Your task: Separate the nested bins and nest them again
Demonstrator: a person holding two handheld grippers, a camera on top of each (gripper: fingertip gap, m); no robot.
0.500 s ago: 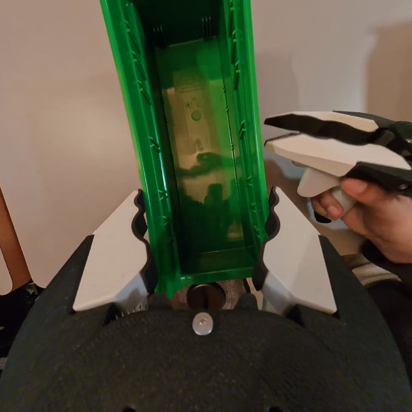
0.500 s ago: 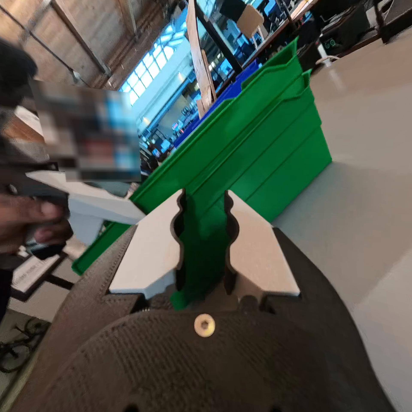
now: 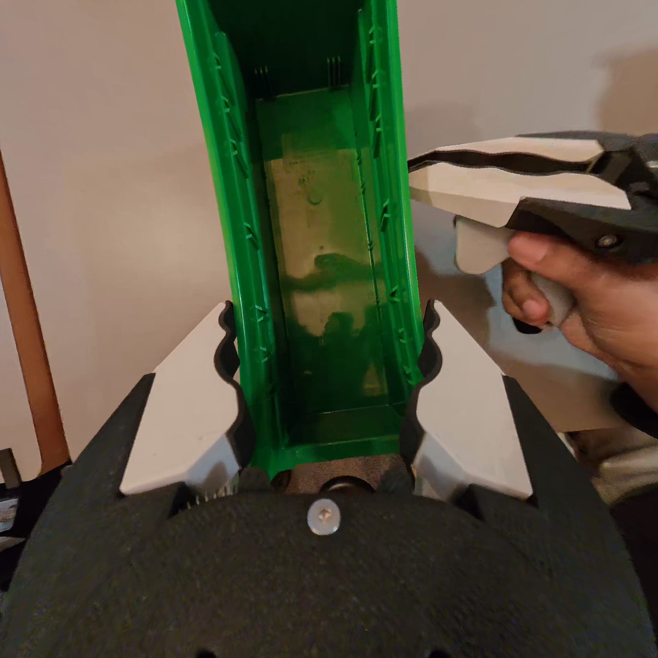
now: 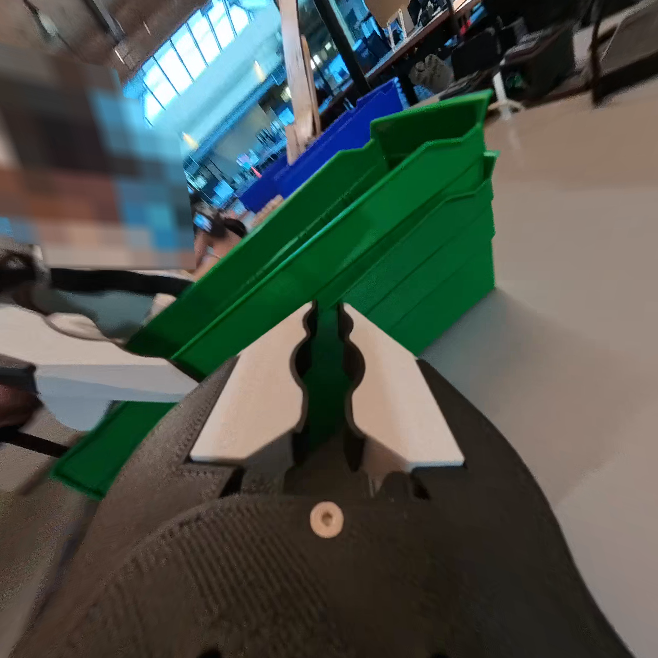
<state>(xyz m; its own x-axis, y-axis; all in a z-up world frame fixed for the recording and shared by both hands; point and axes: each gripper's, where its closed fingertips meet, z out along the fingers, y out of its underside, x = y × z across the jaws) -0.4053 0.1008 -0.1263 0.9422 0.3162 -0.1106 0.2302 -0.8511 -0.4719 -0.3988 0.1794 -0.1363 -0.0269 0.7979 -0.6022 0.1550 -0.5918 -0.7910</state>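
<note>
Left wrist view: the left tool (image 3: 329, 374) straddles the near end of a long, narrow green bin (image 3: 320, 249), one white finger (image 3: 188, 409) against each outer side wall, so it grips the bin across its width. The bin runs from 6 o'clock to 12 o'clock and out past the top edge, its open side facing the camera, with ribbed inner walls and a glossy floor full of reflections. Pale wall (image 3: 106, 178) lies open at 9 and 10 o'clock. A brown wooden strip (image 3: 25, 302) leans at the far left edge. At 3 o'clock the right tool (image 3: 420, 171) comes in sideways, its tips at the bin's right wall; contact there cannot be made out. A hand (image 3: 576, 306) squeezes its trigger.

Right wrist view: the right tool (image 4: 325, 320) is clamped on a thin green wall between its fingers. Nested green bins (image 4: 409, 242) slant from 8 o'clock up to 1 o'clock, their far end resting on the pale table (image 4: 569, 320), which lies open from 2 to 4 o'clock. The upper bin's rim stands lifted above the lower one's. Blue bins (image 4: 338, 142) sit behind at 12 o'clock, beside a pale wooden post (image 4: 297, 78). The left tool (image 4: 106, 374) is blurred at 9 o'clock, against the stack's near end.
</note>
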